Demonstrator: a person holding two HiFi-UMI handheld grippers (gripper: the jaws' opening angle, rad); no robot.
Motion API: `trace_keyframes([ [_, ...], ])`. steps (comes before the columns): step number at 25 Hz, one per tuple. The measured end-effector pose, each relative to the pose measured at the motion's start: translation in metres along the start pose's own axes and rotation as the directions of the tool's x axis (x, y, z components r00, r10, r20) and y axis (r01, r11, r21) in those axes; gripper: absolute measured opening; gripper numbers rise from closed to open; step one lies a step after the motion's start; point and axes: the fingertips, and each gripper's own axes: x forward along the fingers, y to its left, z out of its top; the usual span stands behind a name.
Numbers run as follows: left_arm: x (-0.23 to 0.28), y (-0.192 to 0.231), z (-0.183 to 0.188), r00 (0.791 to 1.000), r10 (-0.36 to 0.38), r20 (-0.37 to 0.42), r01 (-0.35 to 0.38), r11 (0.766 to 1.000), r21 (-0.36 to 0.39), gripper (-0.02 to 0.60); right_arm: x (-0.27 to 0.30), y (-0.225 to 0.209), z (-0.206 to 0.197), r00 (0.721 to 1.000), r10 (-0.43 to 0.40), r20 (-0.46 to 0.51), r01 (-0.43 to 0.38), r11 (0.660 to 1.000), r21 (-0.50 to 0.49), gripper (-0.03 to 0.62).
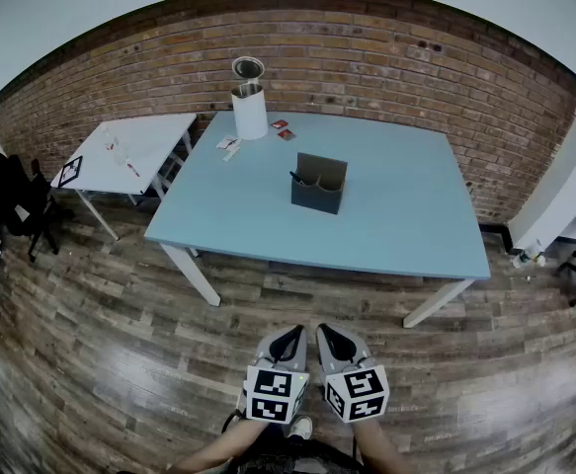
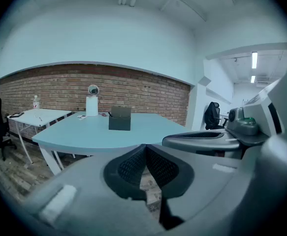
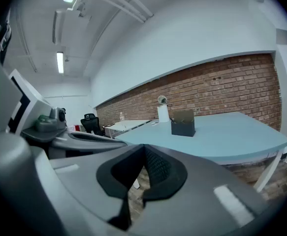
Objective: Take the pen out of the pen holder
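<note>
A dark open-top pen holder (image 1: 318,183) stands near the middle of the light blue table (image 1: 396,215). A black pen (image 1: 295,177) pokes out at its left side. My left gripper (image 1: 294,334) and right gripper (image 1: 326,332) hang side by side over the wooden floor, well short of the table's front edge. Both are shut with nothing between the tips. The left gripper view shows the pen holder (image 2: 119,118) far ahead beyond the closed tips of the left gripper (image 2: 144,147). In the right gripper view the pen holder (image 3: 183,122) is just as distant from the right gripper (image 3: 144,149).
A white cylinder with a round mirror (image 1: 249,107) stands at the table's back left, with small red and white items (image 1: 283,129) beside it. A white side table (image 1: 129,151) and a black chair (image 1: 11,200) are to the left. A brick wall (image 1: 367,57) runs behind.
</note>
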Motion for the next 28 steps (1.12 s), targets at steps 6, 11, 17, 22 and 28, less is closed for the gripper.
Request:
trace_keyframes([
  [6, 0.013, 0.010, 0.006, 1.000, -0.010, 0.007, 0.010, 1.000, -0.006, 0.005, 0.016, -0.005, 0.004, 1.000, -0.007, -0.007, 0.007, 1.000, -0.011, 0.005],
  [11, 0.033, 0.024, 0.012, 1.000, -0.015, 0.009, 0.015, 1.000, -0.020, 0.005, 0.036, -0.015, 0.005, 1.000, -0.018, -0.023, 0.018, 1.000, -0.016, 0.005],
  [17, 0.061, 0.042, 0.018, 1.000, -0.028, -0.005, 0.027, 0.999, -0.018, 0.005, 0.067, -0.030, 0.008, 0.999, -0.027, -0.037, 0.027, 1.000, 0.001, 0.005],
  [22, 0.086, 0.061, 0.024, 0.999, -0.033, -0.013, 0.033, 0.999, -0.027, 0.005, 0.097, -0.041, 0.011, 0.998, -0.025, -0.051, 0.026, 1.000, 0.007, 0.005],
  [28, 0.113, 0.083, 0.030, 0.999, -0.035, -0.026, 0.034, 0.999, -0.033, 0.005, 0.129, -0.052, 0.017, 0.998, -0.022, -0.062, 0.023, 1.000, 0.009, 0.005],
])
